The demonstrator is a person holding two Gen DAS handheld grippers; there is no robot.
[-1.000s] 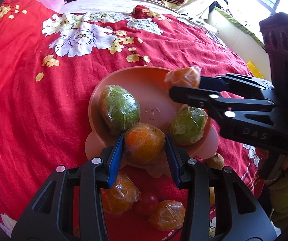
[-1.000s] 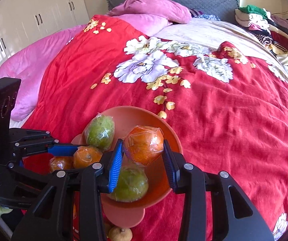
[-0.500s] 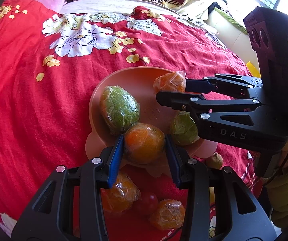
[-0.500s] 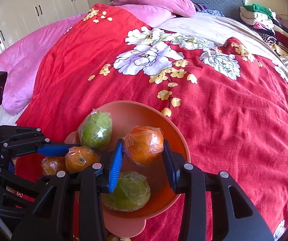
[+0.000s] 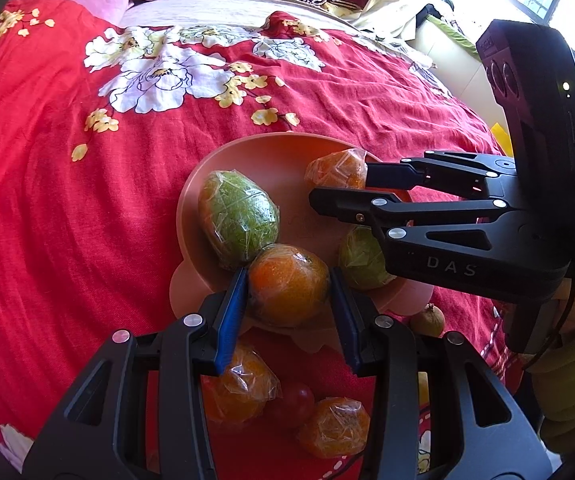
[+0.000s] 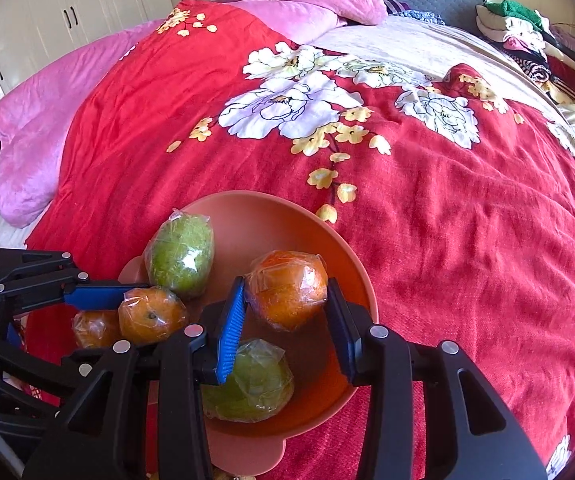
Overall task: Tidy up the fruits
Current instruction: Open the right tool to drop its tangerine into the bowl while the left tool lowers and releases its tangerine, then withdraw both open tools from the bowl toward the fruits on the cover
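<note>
The right gripper point(image 6: 285, 312) has slid further in over the bowl point(image 6: 351, 272) since a second ago, carrying its orange point(image 6: 287, 290) from above the far rim to a spot over the middle. In the left view the same tool now reaches across the bowl, covering much of the green fruit point(image 5: 361, 258) on that side, where earlier this fruit showed whole. The left gripper point(image 5: 287, 294) has hardly shifted; its orange point(image 5: 287, 284) sits at the bowl's near edge as before.

Both tools are clamped on wrapped oranges, fingers pressed to each fruit's sides. The step in hand looks like placing: two green fruits are already in the bowl, one point(image 5: 239, 216) at the left and one under the right tool, and both oranges hang over or at the bowl.

The next move probably calls for lowering each orange into a free patch of the bowl floor before parting the fingers. The right one has bare floor beneath and beyond it; the left one rests almost against the left green fruit, so it may need nudging inward first, or it could roll off the lip.

Still on the red bedspread point(image 5: 67, 220) just outside the bowl lie two more wrapped oranges point(image 5: 239, 388) point(image 5: 333, 426), a small red fruit point(image 5: 293, 402) between them, and a small brown fruit point(image 5: 427, 320).
</note>
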